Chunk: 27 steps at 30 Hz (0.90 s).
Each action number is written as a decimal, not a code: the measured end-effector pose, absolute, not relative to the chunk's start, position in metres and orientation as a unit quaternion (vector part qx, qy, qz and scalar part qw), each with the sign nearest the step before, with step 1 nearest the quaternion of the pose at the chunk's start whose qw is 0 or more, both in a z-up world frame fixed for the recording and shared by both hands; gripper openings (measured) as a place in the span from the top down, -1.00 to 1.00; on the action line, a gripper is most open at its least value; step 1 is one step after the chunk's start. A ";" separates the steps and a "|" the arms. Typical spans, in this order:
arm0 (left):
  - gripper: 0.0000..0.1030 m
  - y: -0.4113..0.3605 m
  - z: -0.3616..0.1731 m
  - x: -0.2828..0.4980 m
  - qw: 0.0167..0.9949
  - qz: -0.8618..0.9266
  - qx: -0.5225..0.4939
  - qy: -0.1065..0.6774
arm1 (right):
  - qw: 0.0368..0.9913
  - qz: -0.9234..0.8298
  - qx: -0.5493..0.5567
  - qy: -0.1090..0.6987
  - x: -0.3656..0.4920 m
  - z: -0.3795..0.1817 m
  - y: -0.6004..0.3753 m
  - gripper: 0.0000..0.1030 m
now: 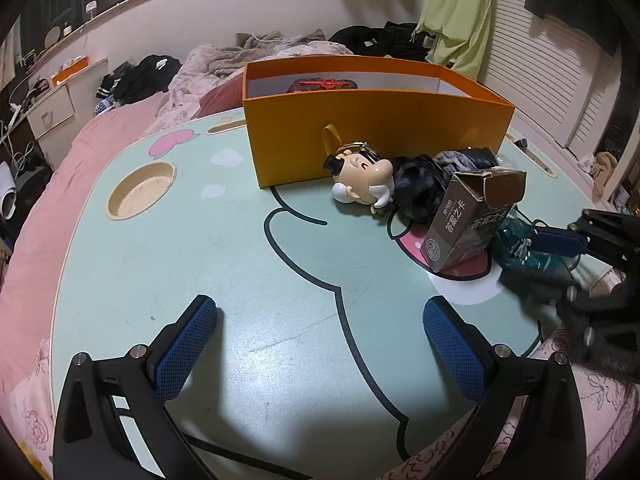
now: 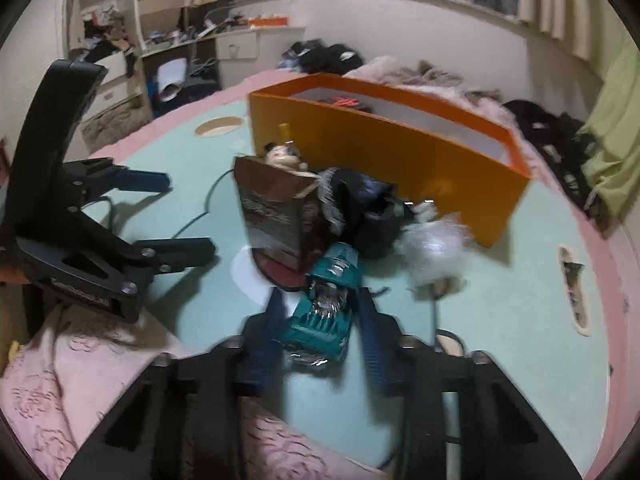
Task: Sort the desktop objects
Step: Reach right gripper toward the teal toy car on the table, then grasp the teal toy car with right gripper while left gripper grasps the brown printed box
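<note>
Pinching a crinkly teal packet (image 2: 324, 312) between its blue pads, the right gripper (image 2: 320, 316) had its jaws drawn in against the packet's two long sides, so the packet sat lengthwise between the fingers and pointed toward the clutter beyond. That grip looked chosen to suit the shape: a narrow, soft wrapper is easiest taken across its short width, where the foil can buckle without slipping. The view was blurred, so how firmly the pads bit could not be told.

The packet lay at the near edge of the pale green lap table (image 1: 240, 280), just in front of a torn brown carton (image 1: 472, 220) that stood upright and leaning. Behind the carton a dark crumpled bag (image 1: 424, 188), a wad of clear plastic (image 2: 432, 244) and a cartoon figurine (image 1: 360, 184) crowded against the front wall of the orange box (image 1: 380, 136). The box stood open-topped with something dark and red already inside, which suggested it was the bin for the sorting and that the packet was meant to go there.

The left gripper (image 1: 320, 344) hung over bare table with its jaws spread wide and nothing between them, apparently kept clear so the right hand had room to work.
</note>
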<state>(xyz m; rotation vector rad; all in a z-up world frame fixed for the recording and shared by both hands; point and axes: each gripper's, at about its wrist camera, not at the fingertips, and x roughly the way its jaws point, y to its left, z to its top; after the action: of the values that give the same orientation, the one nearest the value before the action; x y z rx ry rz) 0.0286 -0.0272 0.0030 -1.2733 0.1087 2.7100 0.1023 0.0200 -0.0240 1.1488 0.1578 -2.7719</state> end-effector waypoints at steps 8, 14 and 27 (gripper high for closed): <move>-0.99 -0.026 0.003 0.028 0.074 0.901 -0.426 0.037 | 0.032 -0.933 0.360 0.001 0.116 -0.024 0.048 0.46; -0.99 -0.019 0.011 0.035 0.088 0.907 -0.408 0.047 | 0.032 -0.933 0.357 -0.003 0.117 -0.023 0.049 0.46; 0.10 0.043 0.026 -0.003 0.153 0.892 -0.424 0.041 | 0.007 -0.936 0.351 -0.030 0.121 -0.022 0.063 0.46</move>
<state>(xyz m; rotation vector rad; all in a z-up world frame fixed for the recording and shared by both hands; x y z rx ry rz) -0.0028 0.0429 0.0257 -1.2154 0.1172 2.5585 0.1207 0.0633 -0.0220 1.0972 -0.0953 -2.9267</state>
